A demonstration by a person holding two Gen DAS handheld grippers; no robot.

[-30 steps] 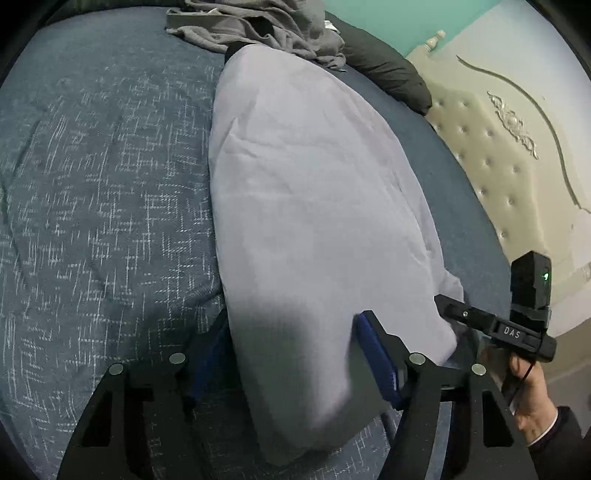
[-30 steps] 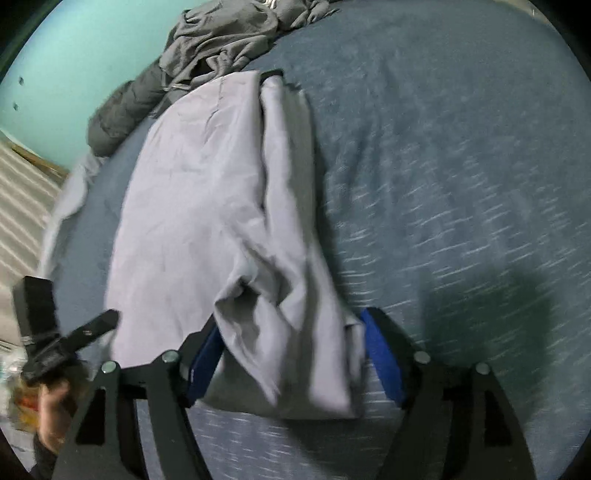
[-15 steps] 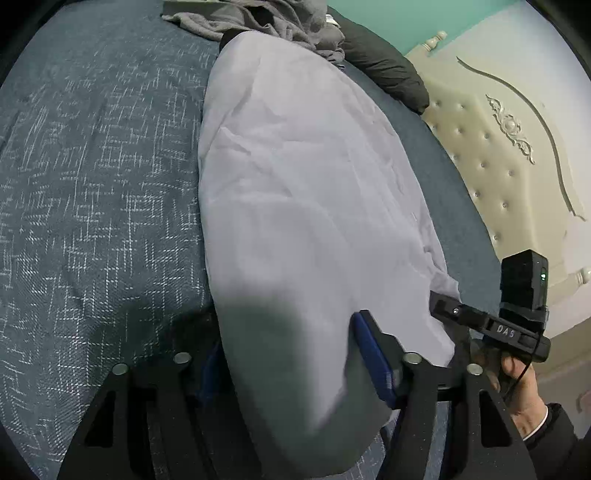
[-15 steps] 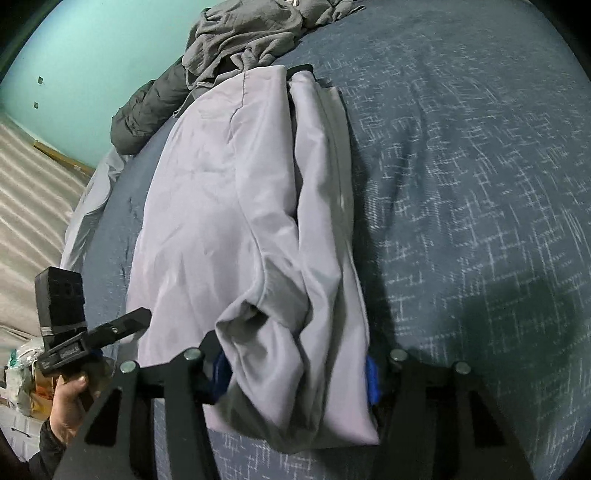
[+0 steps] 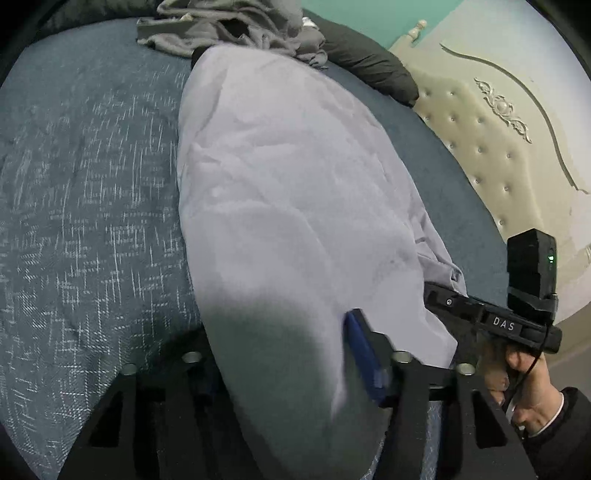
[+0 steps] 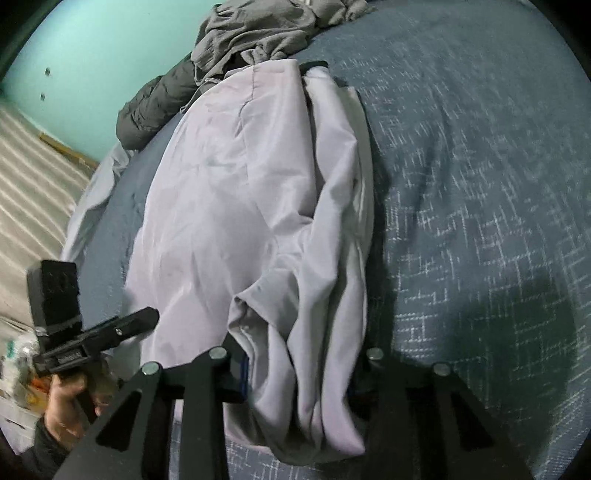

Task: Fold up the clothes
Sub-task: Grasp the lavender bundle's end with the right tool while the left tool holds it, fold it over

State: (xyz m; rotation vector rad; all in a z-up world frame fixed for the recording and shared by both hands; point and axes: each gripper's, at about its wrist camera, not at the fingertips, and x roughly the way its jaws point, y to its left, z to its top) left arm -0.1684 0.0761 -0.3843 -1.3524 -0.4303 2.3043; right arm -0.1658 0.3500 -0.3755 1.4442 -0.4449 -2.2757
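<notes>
A pale lavender garment (image 5: pixel 291 192) lies lengthwise on the dark blue bed, folded along its length; it also shows in the right wrist view (image 6: pixel 251 206) with a bunched fold near its near end. My left gripper (image 5: pixel 280 365) holds one near corner, the cloth draped between its blue pads, one pad (image 5: pixel 364 354) showing. My right gripper (image 6: pixel 295 376) is closed on the other near corner, its pads mostly buried in cloth. Each gripper appears in the other's view, hand-held, at the bed's side.
A crumpled grey garment (image 5: pixel 236 26) and a dark padded jacket (image 5: pixel 365 62) lie at the far end of the bed (image 5: pixel 85 206). A cream tufted headboard (image 5: pixel 491 147) stands to the right. A teal wall (image 6: pixel 92 48) is behind.
Both grippers have closed on the garment's near end and drawn it up and toward the cameras; the right gripper's jaws went from wide apart to pinched on the cloth.
</notes>
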